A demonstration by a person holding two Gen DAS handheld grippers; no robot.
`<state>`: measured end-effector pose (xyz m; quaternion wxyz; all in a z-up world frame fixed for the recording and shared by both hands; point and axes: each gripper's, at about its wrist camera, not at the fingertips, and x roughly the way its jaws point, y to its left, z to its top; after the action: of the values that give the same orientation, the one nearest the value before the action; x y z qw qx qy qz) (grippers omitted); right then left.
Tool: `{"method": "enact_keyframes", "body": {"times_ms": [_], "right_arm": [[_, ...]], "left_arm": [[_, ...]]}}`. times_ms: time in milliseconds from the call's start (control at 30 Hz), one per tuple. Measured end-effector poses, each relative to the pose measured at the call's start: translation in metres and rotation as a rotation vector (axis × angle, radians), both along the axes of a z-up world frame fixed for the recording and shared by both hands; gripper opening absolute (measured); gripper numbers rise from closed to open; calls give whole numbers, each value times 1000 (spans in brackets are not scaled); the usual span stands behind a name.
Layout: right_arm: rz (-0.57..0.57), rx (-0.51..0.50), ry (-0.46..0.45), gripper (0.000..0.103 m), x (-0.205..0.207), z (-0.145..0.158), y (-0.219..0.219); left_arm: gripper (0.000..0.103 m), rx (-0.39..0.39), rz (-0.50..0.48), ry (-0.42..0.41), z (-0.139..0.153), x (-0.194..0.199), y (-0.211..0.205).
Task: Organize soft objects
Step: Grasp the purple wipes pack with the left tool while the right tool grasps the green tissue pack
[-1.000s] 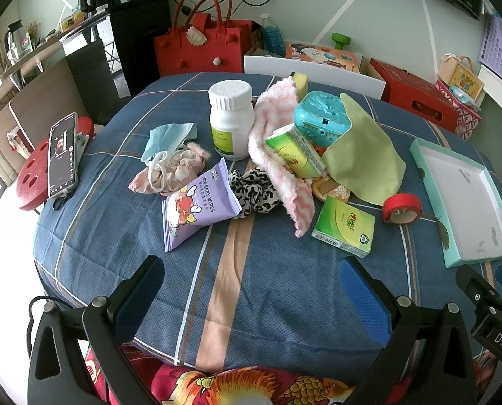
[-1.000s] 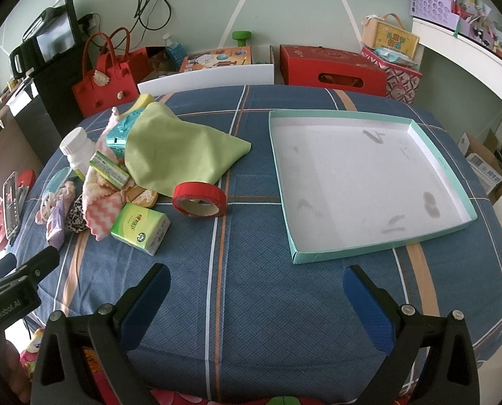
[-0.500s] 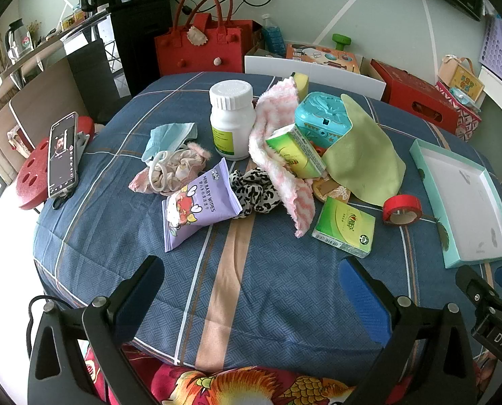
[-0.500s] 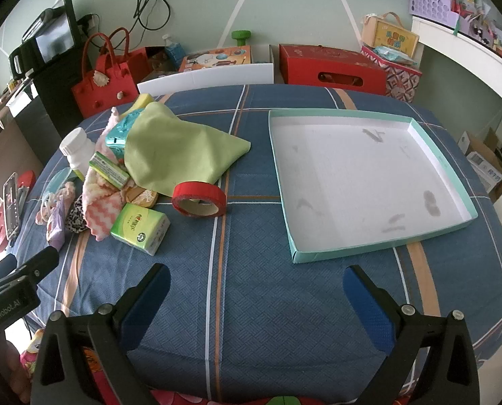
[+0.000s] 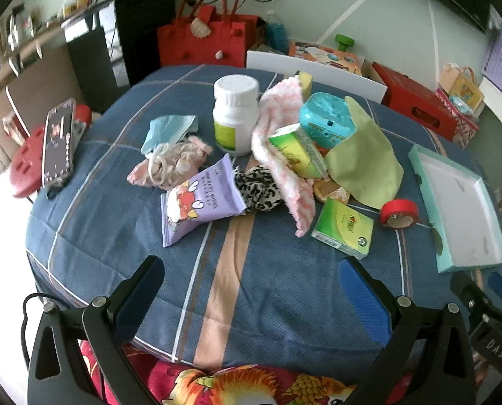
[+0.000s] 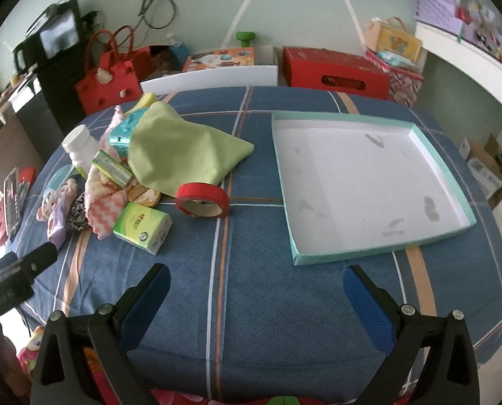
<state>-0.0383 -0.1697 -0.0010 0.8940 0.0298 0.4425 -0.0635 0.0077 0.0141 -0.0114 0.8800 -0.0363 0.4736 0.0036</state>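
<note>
Black tongs (image 5: 252, 290), blue pads (image 6: 369, 307), silver screws.

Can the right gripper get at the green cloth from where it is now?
Probably yes. The right gripper hangs open and empty over bare tablecloth, and the green cloth lies on top of the pile with its near edge exposed. Only the red tape roll sits beside that edge.
</note>
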Motion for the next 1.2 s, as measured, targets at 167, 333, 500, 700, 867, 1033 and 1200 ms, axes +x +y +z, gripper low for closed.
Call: {"method": "enact_keyframes", "body": {"times_ms": [167, 333, 500, 700, 867, 1033, 1200], "right_arm": [[107, -54, 3, 103, 9, 3, 26], [169, -24, 27, 103, 31, 0, 45], [204, 32, 62, 103, 60, -5, 63], [249, 83, 114, 103, 89, -23, 87], [247, 104, 168, 103, 106, -46, 95], [219, 133, 220, 103, 114, -66, 92], [192, 156, 248, 103, 122, -77, 83]], "left_arm": [[103, -10, 25, 17, 2, 10, 21], [103, 1, 25, 30, 0, 19, 39], [103, -25, 43, 58, -9, 34, 58], [103, -48, 31, 65, -14, 51, 68], [103, -26, -33, 71, -22, 63, 67], [103, 6, -88, 89, -34, 70, 74], [103, 74, -183, 89, -42, 79, 76]]}}
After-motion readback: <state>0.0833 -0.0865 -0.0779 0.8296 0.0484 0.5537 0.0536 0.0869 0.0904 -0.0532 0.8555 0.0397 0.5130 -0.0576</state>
